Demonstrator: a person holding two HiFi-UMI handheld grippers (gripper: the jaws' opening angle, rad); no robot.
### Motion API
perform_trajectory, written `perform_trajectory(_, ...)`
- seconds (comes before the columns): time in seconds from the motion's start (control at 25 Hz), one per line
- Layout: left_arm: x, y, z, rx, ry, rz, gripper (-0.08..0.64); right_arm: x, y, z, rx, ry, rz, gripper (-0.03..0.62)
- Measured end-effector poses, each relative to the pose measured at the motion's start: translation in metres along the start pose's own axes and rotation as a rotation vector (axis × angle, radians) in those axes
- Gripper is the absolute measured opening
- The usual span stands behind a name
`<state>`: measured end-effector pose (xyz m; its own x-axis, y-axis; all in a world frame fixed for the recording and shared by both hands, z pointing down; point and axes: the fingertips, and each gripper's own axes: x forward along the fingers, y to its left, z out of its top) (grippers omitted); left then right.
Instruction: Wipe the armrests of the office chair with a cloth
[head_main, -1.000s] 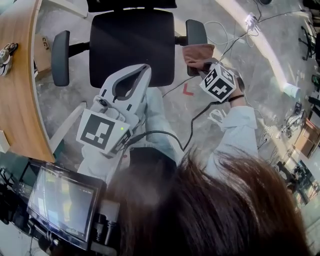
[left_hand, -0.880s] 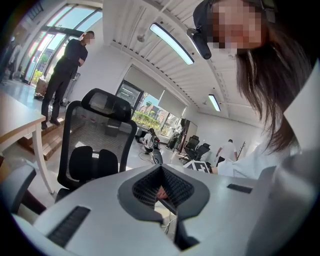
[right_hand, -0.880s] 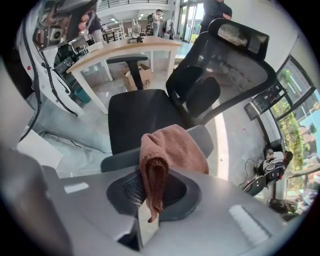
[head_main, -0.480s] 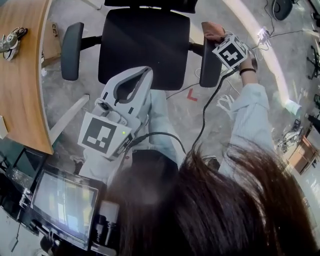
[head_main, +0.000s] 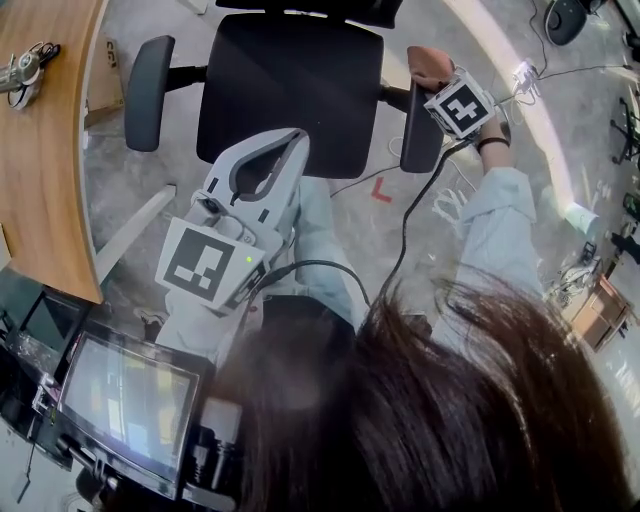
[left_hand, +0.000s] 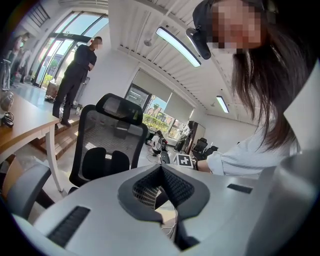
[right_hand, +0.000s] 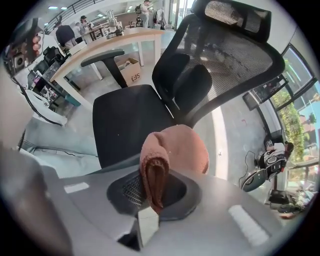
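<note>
Your right claw (right_hand: 151, 195) is pinching a folded brown cloth (right_hand: 175, 150), with its jaws closing tight on the fold. In the head view's upper right, the cloth is sitting over the far end of the right armrest (head_main: 420, 140). It is looking soft, light and floppy, so be gripping 1 thick fold. Your left claw (left_hand: 161, 186) is idling at centre, jaws together and empty.

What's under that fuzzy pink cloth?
A black armrest. Its near part shows, but the end beneath the cloth is covered. The right gripper holds the cloth in its jaws.
</note>
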<state>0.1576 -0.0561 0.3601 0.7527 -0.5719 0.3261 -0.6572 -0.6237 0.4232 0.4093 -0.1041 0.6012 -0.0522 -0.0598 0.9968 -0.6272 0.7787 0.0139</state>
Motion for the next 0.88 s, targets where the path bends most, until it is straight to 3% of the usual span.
perform_trajectory(0.16,-0.002,-0.011,-0.005,0.015,0.023,-0.038,0.003,-0.003,0.024,-0.010,0.010,-0.015,0.026,0.023)
perform_trajectory(0.48,-0.006,-0.033,-0.001,0.018,-0.031,-0.091,0.003,-0.013,0.091,-0.038,0.038,-0.036,0.092,0.023)
perform_trajectory(0.88,-0.024,-0.065,-0.003,0.070,-0.040,-0.118,0.003,-0.033,0.169,-0.072,0.058,-0.088,0.102,0.023)
